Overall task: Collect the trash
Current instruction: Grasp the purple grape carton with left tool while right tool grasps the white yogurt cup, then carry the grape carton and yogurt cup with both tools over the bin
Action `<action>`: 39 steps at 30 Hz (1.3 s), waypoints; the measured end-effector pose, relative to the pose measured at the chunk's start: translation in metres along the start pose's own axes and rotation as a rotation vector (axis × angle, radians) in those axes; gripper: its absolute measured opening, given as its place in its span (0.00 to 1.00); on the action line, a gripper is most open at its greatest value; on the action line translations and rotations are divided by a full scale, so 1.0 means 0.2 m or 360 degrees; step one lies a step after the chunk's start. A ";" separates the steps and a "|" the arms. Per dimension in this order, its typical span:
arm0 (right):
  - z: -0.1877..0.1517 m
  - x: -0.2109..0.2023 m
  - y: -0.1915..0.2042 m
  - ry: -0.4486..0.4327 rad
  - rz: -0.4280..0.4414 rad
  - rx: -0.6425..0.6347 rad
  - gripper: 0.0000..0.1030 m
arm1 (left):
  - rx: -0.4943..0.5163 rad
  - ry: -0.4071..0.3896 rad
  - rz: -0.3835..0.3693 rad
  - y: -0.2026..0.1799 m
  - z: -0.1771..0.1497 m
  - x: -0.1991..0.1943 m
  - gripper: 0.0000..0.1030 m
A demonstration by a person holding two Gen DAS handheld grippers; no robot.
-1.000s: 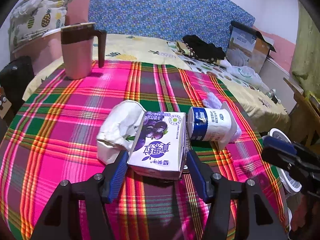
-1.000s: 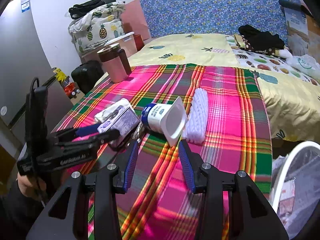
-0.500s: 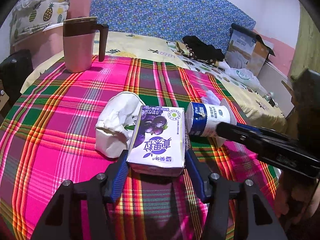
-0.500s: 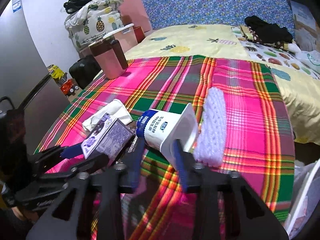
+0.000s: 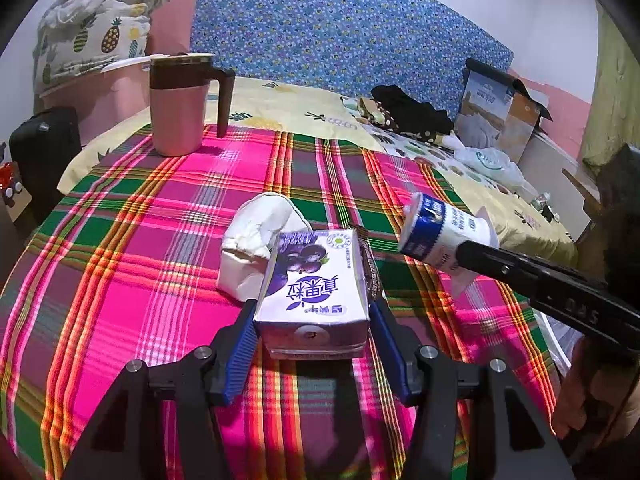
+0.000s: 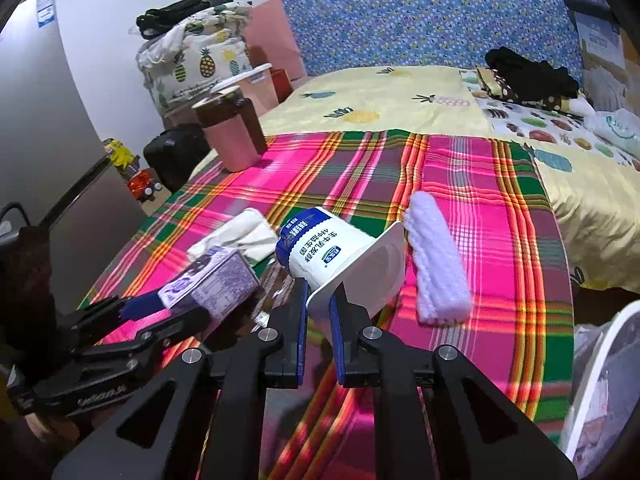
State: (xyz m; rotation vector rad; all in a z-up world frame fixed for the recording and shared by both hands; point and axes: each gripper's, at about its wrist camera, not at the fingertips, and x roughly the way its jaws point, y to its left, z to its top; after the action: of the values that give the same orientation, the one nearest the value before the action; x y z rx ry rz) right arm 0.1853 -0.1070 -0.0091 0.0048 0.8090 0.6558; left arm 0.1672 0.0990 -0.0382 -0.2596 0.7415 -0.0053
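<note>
We hold two pieces of trash over the plaid tablecloth [image 5: 120,248]. Our left gripper [image 5: 312,332] has the purple drink carton [image 5: 316,284] between its blue pads [image 5: 240,344], one pad against each side of the box; its jaws have just been closing a little onto it. In the right wrist view the carton [image 6: 216,280] sits tilted in that gripper at the near left, its far end raised off the cloth.

Our right gripper [image 6: 320,316] has just clamped down on the flared rim of the white and blue yogurt cup [image 6: 332,252], the jaws nearly together with the thin plastic lip pinched between them. The cup lies on its side, bottom pointing away and up to the left. From the left wrist camera the cup [image 5: 440,232] appears lifted clear of the cloth, to the right of the carton.

A crumpled white tissue pack [image 5: 256,240] lies on the cloth just behind the carton, touching it as far as we can see. A pale purple knitted roll [image 6: 436,264] lies just right of the cup. A pink mug with a brown lid [image 5: 180,108] stands at the far left corner, well apart from the trash. At the near right edge we see the white rim of a bin [image 6: 596,360].
</note>
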 end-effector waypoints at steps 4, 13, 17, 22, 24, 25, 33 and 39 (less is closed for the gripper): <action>-0.05 -0.04 0.02 0.0009 0.0007 0.0009 0.10 | 0.0001 -0.0019 -0.0003 -0.02 -0.04 -0.06 0.53; -0.14 -0.17 -0.02 -0.0001 -0.0034 0.0067 0.10 | 0.0011 -0.0039 -0.0027 -0.09 -0.10 -0.18 0.53; -0.18 -0.22 -0.04 -0.0014 -0.0065 0.0098 0.10 | 0.0027 -0.0046 -0.0053 -0.13 -0.12 -0.23 0.53; -0.21 -0.28 -0.08 -0.0037 -0.0097 0.0141 0.10 | 0.0068 -0.0041 -0.0096 -0.22 -0.14 -0.26 0.53; -0.22 -0.30 -0.09 -0.0046 -0.0109 0.0153 0.10 | 0.0088 -0.0039 -0.0112 -0.26 -0.15 -0.26 0.53; -0.23 -0.30 -0.09 -0.0052 -0.0115 0.0162 0.10 | 0.0101 -0.0037 -0.0122 -0.28 -0.15 -0.26 0.53; -0.28 -0.38 -0.19 -0.0083 -0.0175 0.0239 0.10 | 0.0194 -0.0011 -0.0203 -0.47 -0.17 -0.25 0.53; -0.33 -0.46 -0.28 -0.0111 -0.0233 0.0306 0.10 | 0.0278 0.0014 -0.0280 -0.65 -0.17 -0.21 0.53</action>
State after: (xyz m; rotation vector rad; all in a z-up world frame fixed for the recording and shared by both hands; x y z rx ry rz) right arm 0.1250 -0.2180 -0.0077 0.1413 0.7948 0.4359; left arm 0.1239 -0.0308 -0.0036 -0.1576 0.7203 -0.2372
